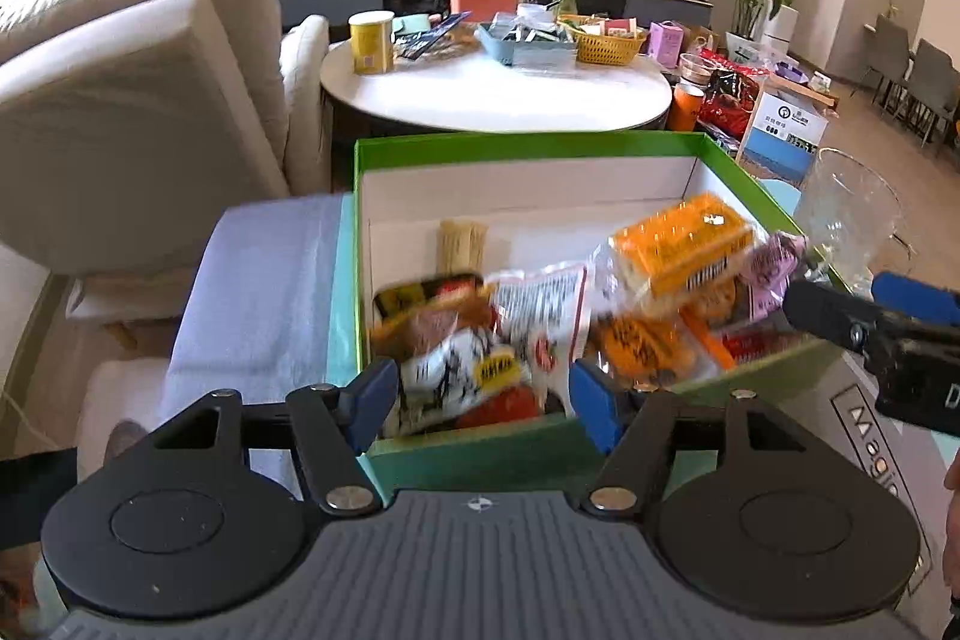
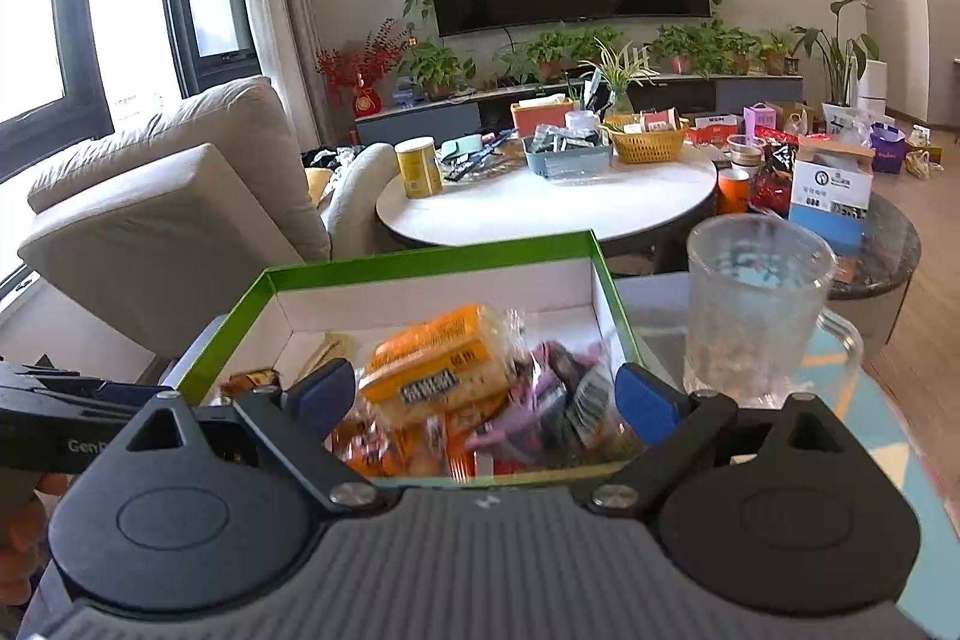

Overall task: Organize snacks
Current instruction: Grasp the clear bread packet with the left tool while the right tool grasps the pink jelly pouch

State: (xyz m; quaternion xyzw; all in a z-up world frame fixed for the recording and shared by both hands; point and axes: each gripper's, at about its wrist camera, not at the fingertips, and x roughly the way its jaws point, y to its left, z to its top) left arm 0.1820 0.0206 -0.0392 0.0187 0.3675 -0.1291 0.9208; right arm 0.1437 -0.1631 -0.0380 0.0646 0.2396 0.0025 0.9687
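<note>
We have a green box [image 1: 600, 147] packed with snack packets, and both tongs hover at its near edge, pointing down into it. Left tongs [image 1: 486, 403] stand wide with nothing pinched; between their blue pads sit a white-and-black packet [image 1: 456, 370] and a red-and-white packet [image 1: 543, 316], loose in the heap, no pad pressing that we can see. Right tongs [image 2: 483, 400] are parted about half way, also gripping nothing; dead ahead of them lies the orange packet [image 2: 441, 358], on top of the pile, and just to its right a purple packet [image 2: 564, 376]. Key relation, as we judge it: the orange packet's long axis runs across the right tongs' line of sight, tilted up toward the right, so its ends point roughly at the two pads and it spans much of the gap; a grab would likely need the wrist rolled or the jaws spread more to take it across its short side. In the left view that same orange packet [image 1: 684, 244] sits far right and further back in the box, right by the other tool's tip [image 1: 804, 304], so the right hand is clearly nearer to it. The left hand is nearer to the white-and-black packet. A clear glass mug [image 2: 756, 304] stands just right of the box on the tabletop [image 2: 870, 436], close to the right hand's path, so a sideways swing there risks a knock. The pile is motion-blurred, labels unreadable.
</note>
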